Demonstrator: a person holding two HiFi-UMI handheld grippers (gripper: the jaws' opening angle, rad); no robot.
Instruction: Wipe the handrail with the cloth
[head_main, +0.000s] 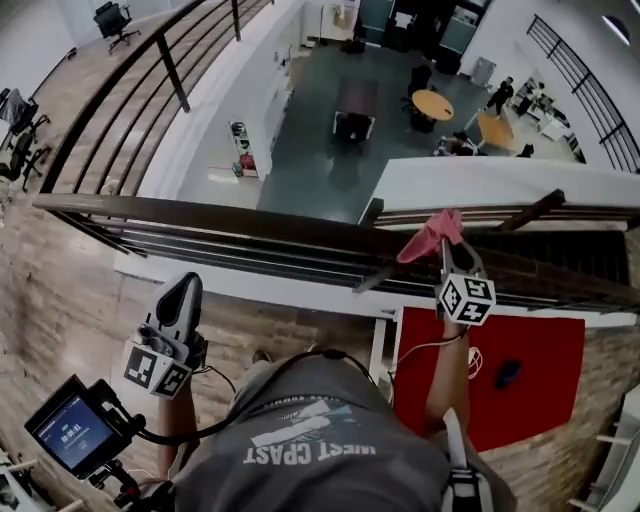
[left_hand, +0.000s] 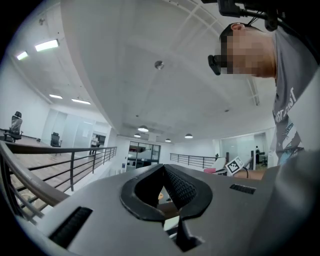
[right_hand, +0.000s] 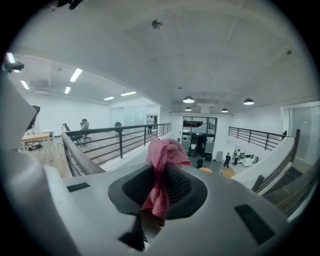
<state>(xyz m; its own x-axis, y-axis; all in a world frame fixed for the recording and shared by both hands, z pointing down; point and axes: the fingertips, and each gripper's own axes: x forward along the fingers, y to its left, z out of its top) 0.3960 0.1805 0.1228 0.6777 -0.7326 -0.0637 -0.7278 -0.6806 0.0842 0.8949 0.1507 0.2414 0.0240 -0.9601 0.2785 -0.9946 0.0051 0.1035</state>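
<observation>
Pink cloth (head_main: 432, 238) sits bunched and pinched in the right gripper (head_main: 447, 248) at the dark handrail's (head_main: 200, 209) top edge, while the left gripper (head_main: 183, 292) hangs back from the rail, jaws pressed together, empty

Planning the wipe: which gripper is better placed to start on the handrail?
Right: the right gripper holds the pink cloth by the handrail; the left gripper is empty, farther back.
</observation>
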